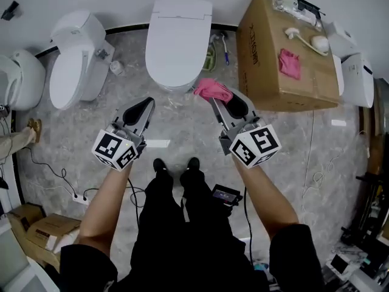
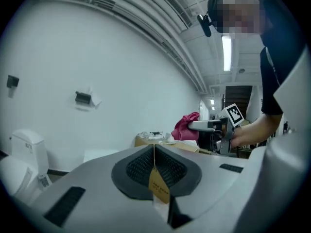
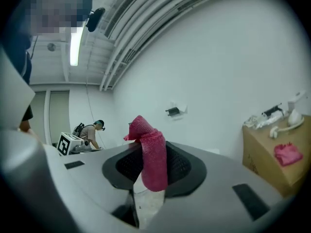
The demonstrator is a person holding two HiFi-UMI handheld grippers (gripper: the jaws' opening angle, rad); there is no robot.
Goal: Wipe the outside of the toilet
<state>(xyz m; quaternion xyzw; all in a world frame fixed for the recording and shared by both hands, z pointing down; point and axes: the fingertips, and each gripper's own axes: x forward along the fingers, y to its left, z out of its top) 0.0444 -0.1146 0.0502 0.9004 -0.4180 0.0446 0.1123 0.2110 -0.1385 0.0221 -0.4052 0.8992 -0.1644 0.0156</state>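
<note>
The white toilet (image 1: 178, 41) stands with its lid down against the far wall, straight ahead of me. My right gripper (image 1: 216, 100) is held over the floor just in front of the bowl's right side, shut on a pink cloth (image 1: 212, 89). In the right gripper view the cloth (image 3: 151, 154) sticks up between the pads of this gripper (image 3: 149, 171). My left gripper (image 1: 146, 106) hovers in front of the bowl's left side, apart from it. Its jaws (image 2: 154, 152) are closed, with only a small tan tag (image 2: 159, 186) at the seam.
A second toilet (image 1: 76, 66) and a third (image 1: 21, 78) stand to the left. A cardboard box (image 1: 267, 72) at the right carries another pink cloth (image 1: 289, 63) and a white handled tool (image 1: 307, 41). Cables and a power strip (image 1: 79, 196) lie at the left.
</note>
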